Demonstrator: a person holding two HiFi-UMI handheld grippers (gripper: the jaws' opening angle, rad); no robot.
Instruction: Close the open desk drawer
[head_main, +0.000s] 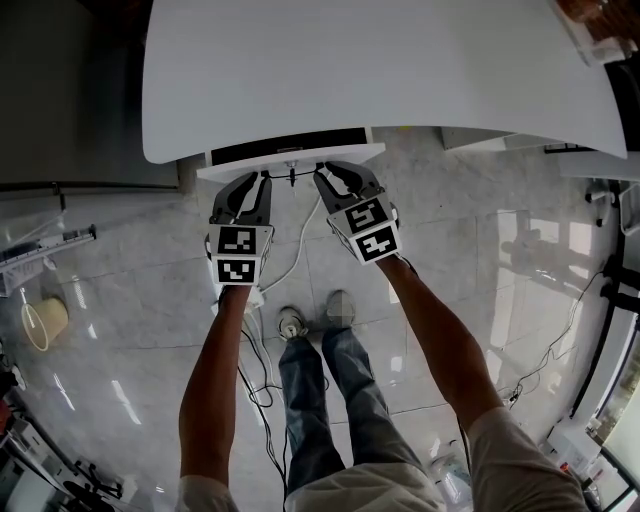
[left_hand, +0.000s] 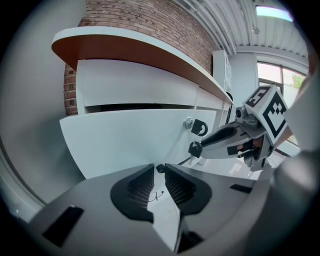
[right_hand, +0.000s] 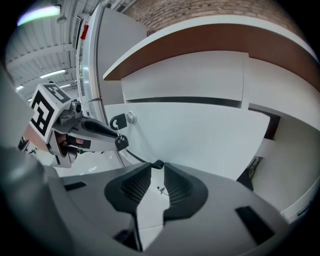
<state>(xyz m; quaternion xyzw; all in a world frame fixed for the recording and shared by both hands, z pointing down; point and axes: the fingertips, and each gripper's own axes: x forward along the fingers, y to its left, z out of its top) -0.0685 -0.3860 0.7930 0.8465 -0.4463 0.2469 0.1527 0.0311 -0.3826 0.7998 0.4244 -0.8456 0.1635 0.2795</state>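
The desk top (head_main: 380, 70) is smooth and white with a dull satin sheen; its underside (right_hand: 210, 40) looks like reddish-brown wood. The drawer front (left_hand: 130, 142) is smooth matt white and carries a shiny metal lock (left_hand: 188, 122). The brick wall (left_hand: 150, 25) is rough. The floor (head_main: 120, 300) is glossy pale stone. The left gripper (left_hand: 159, 170) and right gripper (right_hand: 157, 165) are matt dark plastic with ribbed pads (left_hand: 140, 186).

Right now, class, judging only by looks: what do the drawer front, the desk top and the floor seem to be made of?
Drawer front: probably painted or laminated board; flat, white, matte.
Desk top: likely laminated board; white above, brown underneath.
Floor: polished stone or tile; grey veining, mirror-like reflections.
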